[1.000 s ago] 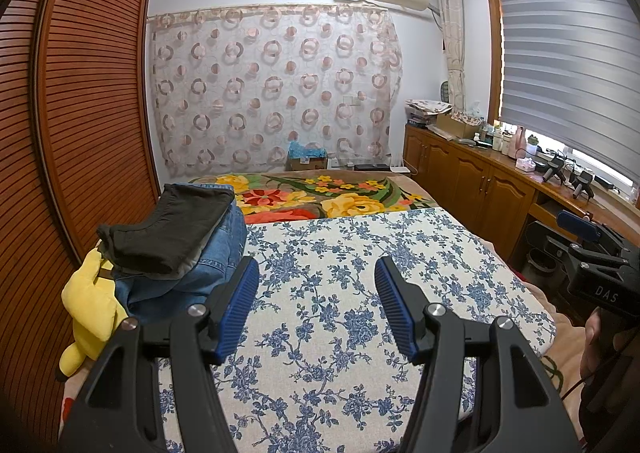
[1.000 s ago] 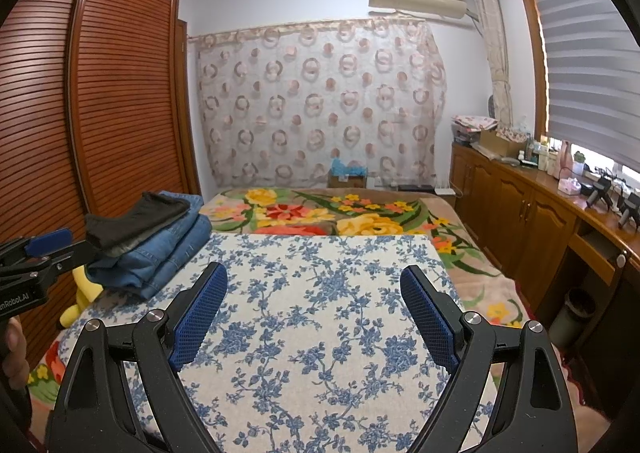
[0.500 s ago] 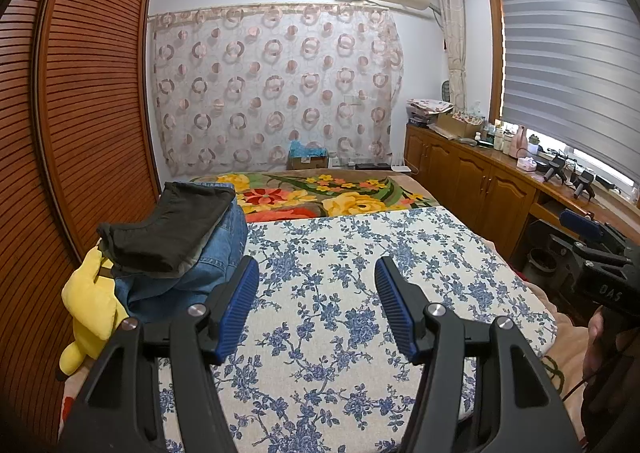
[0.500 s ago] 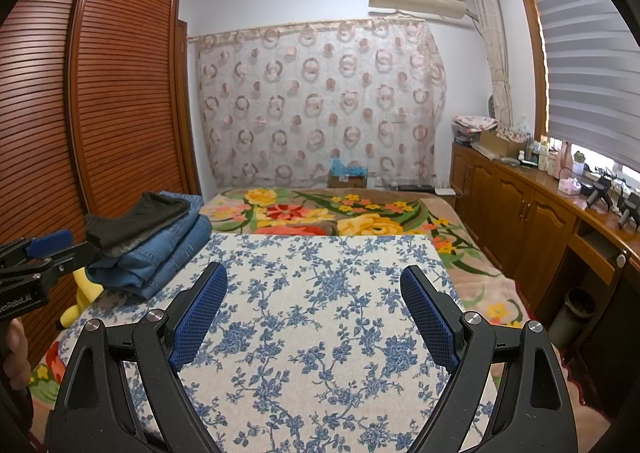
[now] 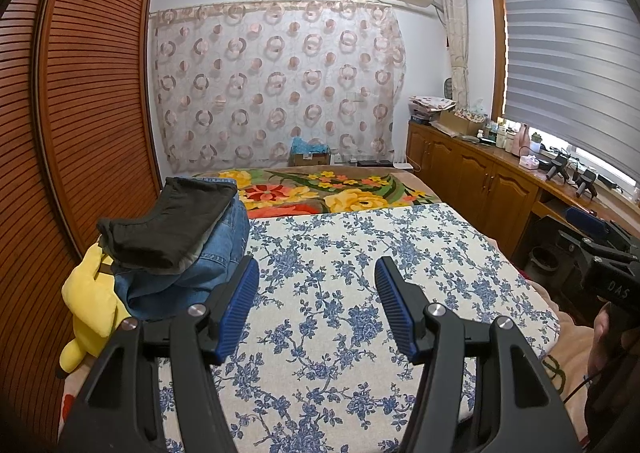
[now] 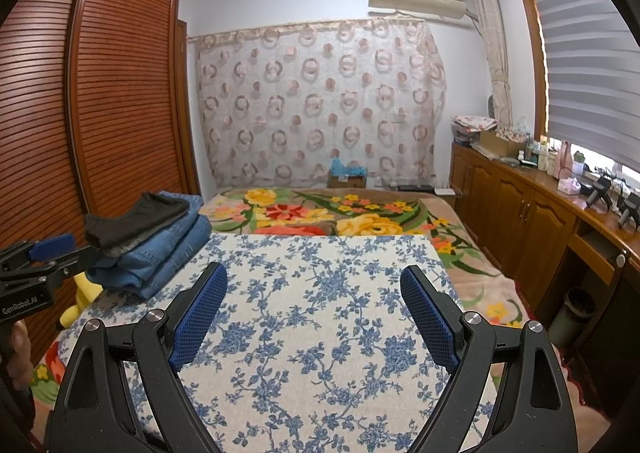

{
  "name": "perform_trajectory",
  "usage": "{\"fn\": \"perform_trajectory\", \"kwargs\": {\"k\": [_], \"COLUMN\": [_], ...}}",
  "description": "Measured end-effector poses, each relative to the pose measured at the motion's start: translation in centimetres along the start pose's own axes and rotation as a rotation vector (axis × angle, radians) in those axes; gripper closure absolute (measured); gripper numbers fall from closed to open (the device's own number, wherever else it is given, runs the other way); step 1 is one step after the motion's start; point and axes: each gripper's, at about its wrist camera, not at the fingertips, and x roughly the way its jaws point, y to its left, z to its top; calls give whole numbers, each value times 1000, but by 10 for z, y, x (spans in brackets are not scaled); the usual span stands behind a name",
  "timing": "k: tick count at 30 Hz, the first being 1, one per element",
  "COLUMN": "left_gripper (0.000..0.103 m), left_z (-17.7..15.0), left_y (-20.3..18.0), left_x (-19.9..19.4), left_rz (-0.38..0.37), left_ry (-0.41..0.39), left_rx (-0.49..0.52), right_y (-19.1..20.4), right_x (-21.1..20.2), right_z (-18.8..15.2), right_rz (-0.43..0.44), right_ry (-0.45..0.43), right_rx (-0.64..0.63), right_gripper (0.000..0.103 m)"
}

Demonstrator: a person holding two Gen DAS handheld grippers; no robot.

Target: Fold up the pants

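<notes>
No movement; folded pants [image 5: 176, 237] stack lengthwise toward curtain [image 5: 280, 85].

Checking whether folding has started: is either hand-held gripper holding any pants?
No: the left hand-held gripper and right hand-held gripper are open over the blue floral cloth; the pants pile lies untouched.

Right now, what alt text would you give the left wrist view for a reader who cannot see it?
The open left gripper hovers, holding nothing, over a blue-floral cloth on a bed. At left a dark folded garment tops folded jeans, with a yellow plush beside them. The right gripper shows at the right edge.
</notes>
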Motion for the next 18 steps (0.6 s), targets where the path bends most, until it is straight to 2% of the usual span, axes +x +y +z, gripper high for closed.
{"fn": "perform_trajectory", "kwargs": {"k": [18], "left_gripper": [43], "left_z": [-1], "left_y": [3], "left_x": [1], "left_rz": [0], "left_ry": [0], "left_rx": [1], "right_y": [-1], "right_x": [0], "right_z": [-1], "right_rz": [0], "right_ry": [1], "right_rx": [-1], "right_gripper": [13]}}
